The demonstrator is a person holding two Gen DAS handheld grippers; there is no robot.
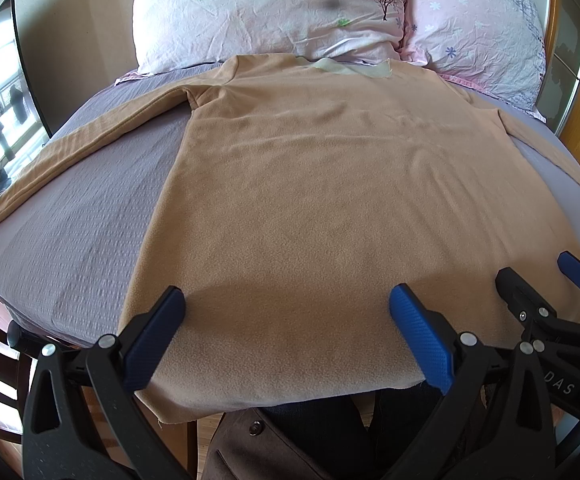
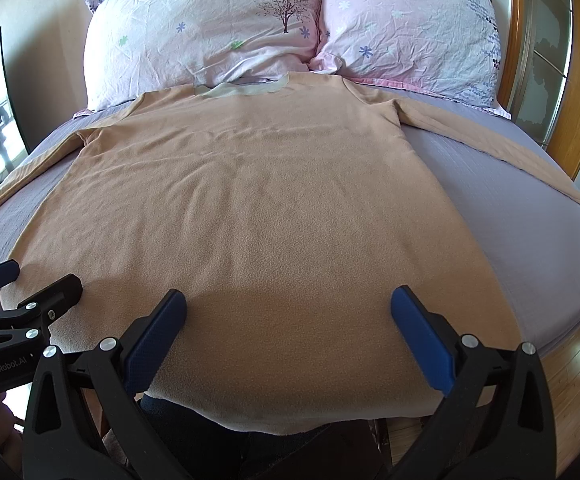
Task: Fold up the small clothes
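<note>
Tan shirt (image 1: 309,184) flat on bed (image 1: 70,232), collar at 12. Left gripper (image 1: 286,328) & right gripper (image 2: 288,328) both wide, over hem at 6, holding nothing.

A tan, long-sleeved fleece top (image 1: 309,184) lies spread flat on the bed (image 1: 70,248), its neckline at the far end just touching the pillows (image 1: 266,8) and its hem hanging slightly over the near edge. A paler lining shows inside the collar (image 2: 238,90). Both sleeves (image 2: 489,148) stretch out sideways and angle down toward the bed's edges. The body shows only faint ripples across the chest.
</note>
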